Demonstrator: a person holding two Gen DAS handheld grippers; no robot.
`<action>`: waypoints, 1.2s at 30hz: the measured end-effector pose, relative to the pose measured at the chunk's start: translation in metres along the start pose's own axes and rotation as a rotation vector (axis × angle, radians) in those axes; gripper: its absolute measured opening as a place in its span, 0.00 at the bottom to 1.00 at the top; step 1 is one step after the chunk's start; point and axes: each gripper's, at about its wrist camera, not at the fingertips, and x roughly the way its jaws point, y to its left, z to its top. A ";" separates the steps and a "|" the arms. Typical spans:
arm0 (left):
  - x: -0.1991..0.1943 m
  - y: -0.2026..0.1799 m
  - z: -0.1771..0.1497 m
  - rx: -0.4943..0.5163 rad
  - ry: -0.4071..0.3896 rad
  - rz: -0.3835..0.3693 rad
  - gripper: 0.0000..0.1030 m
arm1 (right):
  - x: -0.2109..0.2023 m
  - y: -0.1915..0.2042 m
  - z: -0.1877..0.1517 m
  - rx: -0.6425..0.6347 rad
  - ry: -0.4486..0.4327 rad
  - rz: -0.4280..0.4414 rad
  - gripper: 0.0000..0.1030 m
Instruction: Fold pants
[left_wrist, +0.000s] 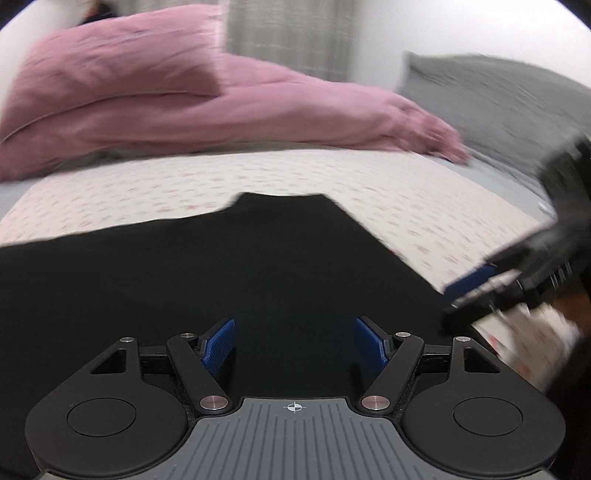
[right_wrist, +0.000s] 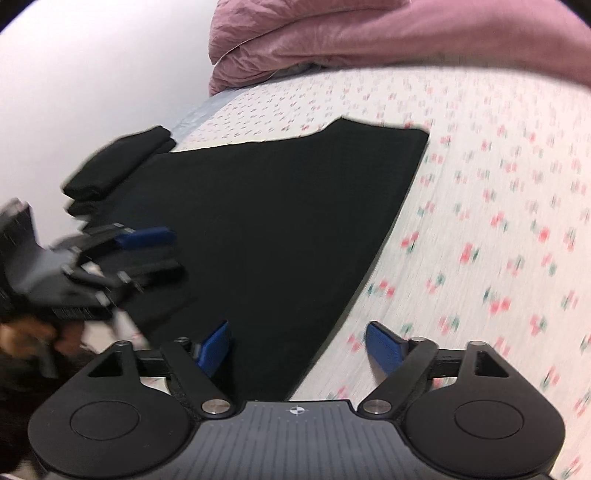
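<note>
Black pants (left_wrist: 229, 266) lie flat on a bed with a white floral sheet (left_wrist: 424, 206); they also show in the right wrist view (right_wrist: 280, 221). My left gripper (left_wrist: 294, 345) is open and empty, low over the near part of the pants; it shows blurred at the left of the right wrist view (right_wrist: 162, 251). My right gripper (right_wrist: 299, 349) is open and empty over the pants' right edge, one finger over the cloth and one over the sheet; it shows blurred at the right of the left wrist view (left_wrist: 461, 295).
A pink duvet (left_wrist: 166, 96) is heaped at the head of the bed, with a grey pillow (left_wrist: 498, 99) beside it. A stack of folded black clothes (right_wrist: 114, 166) lies at the bed's left edge. A white wall (right_wrist: 92, 74) stands beyond the bed.
</note>
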 end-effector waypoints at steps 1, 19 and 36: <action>0.000 -0.006 -0.002 0.032 -0.011 -0.020 0.70 | -0.002 -0.004 -0.002 0.039 0.009 0.036 0.67; -0.007 -0.082 -0.022 0.308 -0.078 -0.248 0.70 | -0.014 -0.015 -0.004 0.217 -0.007 0.337 0.09; 0.023 -0.112 -0.036 0.306 -0.111 0.049 0.50 | 0.032 -0.072 0.049 0.417 -0.088 0.233 0.50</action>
